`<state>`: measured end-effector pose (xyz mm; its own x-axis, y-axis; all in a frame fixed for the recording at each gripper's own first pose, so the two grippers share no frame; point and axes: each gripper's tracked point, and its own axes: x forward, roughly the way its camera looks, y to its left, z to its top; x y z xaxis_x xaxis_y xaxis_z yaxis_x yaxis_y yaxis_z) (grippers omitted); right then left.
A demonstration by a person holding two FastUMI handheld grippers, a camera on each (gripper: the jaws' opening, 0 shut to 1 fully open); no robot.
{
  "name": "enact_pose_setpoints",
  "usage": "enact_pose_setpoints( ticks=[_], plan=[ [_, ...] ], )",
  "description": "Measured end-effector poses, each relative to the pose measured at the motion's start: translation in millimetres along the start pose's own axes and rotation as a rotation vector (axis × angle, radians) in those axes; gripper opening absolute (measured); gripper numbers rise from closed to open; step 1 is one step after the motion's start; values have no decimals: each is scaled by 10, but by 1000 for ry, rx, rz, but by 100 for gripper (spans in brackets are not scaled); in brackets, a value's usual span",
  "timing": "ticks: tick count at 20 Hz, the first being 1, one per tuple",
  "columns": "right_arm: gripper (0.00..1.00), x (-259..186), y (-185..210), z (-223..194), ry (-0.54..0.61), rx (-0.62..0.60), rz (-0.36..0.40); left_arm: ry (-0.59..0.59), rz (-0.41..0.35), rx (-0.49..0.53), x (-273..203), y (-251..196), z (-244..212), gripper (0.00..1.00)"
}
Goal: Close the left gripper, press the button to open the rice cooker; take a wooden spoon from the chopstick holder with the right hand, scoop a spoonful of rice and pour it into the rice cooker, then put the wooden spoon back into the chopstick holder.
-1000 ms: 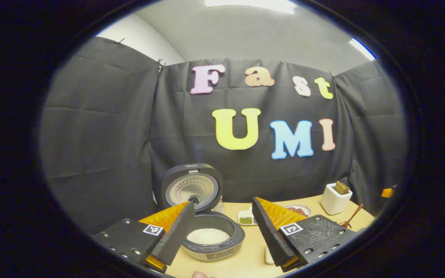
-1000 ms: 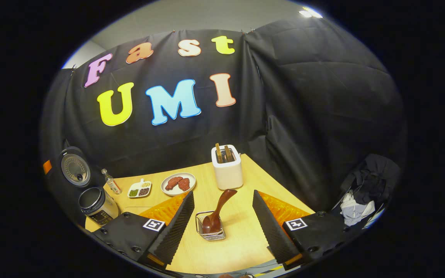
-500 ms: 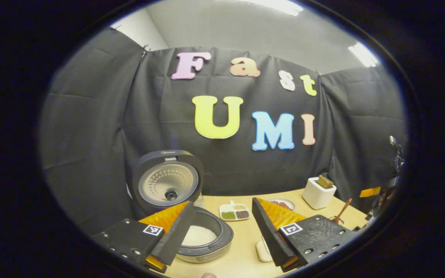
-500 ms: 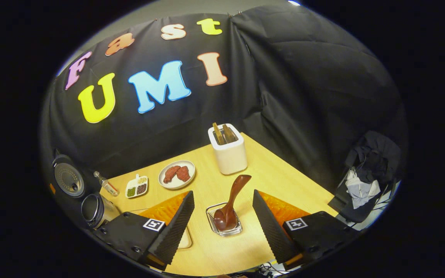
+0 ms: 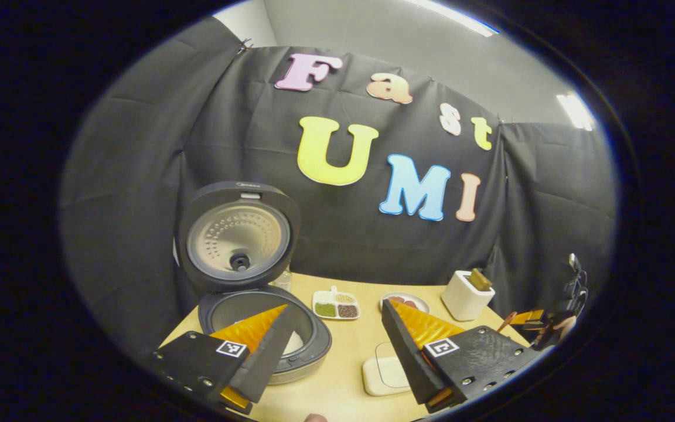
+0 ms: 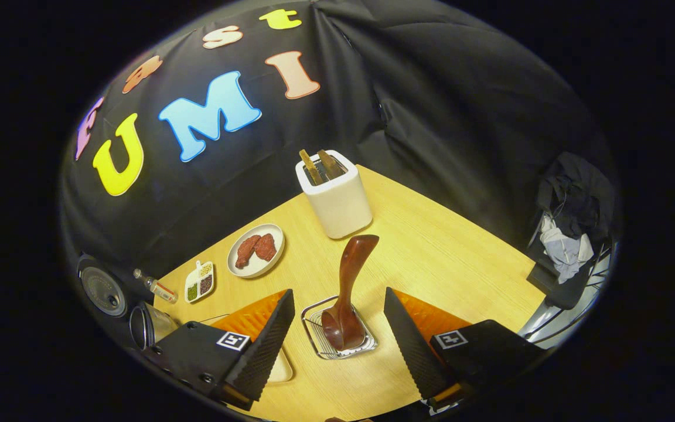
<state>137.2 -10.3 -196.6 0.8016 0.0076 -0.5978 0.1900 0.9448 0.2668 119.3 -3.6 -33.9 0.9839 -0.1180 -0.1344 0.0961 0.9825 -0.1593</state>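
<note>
Black cloth walled the booth around a light wooden table (image 6: 431, 252). Right gripper (image 6: 337, 340) hung over the near part of the table, jaws spread wide, nothing pinched. Between its fingers sat the chopstick holder (image 6: 337, 346), a small wire rack, with the wooden spoon (image 6: 349, 281) standing in it, bowl down, handle leaning up and away; neither finger touched the spoon. Each finger block carried a square black-and-white tag, no readable text. Beyond stood a white toaster (image 6: 337, 199) with two slices sticking out, a white plate of meat (image 6: 255, 251), a divided dish of beans (image 6: 199, 282) and a small bottle (image 6: 154, 286). Dark clothes lay heaped on a chair (image 6: 572, 205) off the table.

Left gripper (image 5: 337, 346) was also spread, holding nothing, hovering over the table's near edge. Just behind its left finger sat the rice cooker (image 5: 267, 328), lid (image 5: 238, 237) swung upright, white rice partly visible in the pot. Small lettering on the lid's top rim was too small to read. A pale flat pad (image 5: 381, 375) lay on the table between the fingers. At the far right edge the spoon handle poked up, with the other gripper near it.
</note>
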Motion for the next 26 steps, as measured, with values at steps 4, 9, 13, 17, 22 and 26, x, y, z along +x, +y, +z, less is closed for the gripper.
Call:
enact_pose_setpoints(
  ticks=[4, 9, 13, 17, 22, 26],
  plan=[
    [98, 411, -1, -8, 56, 4, 45, -3, 56, 9, 17, -163, 55, 94],
    [95, 828, -28, -35, 127, 64, 77, 23, 103, 44, -14, -396, -10, 92],
    [59, 1028, -50, 19, 151, 101, 77, 46, 125, 64, -47, -545, -100, 94],
    [32, 1032, -93, 28, 213, 178, 75, 62, 108, 7, -65, -718, -161, 95],
    [23, 732, -58, 116, 145, 162, 99, 70, 89, -5, -32, -764, -229, 94],
    [23, 411, -64, 306, 77, 162, 98, 80, 43, -9, -31, -779, -263, 92]
  ],
)
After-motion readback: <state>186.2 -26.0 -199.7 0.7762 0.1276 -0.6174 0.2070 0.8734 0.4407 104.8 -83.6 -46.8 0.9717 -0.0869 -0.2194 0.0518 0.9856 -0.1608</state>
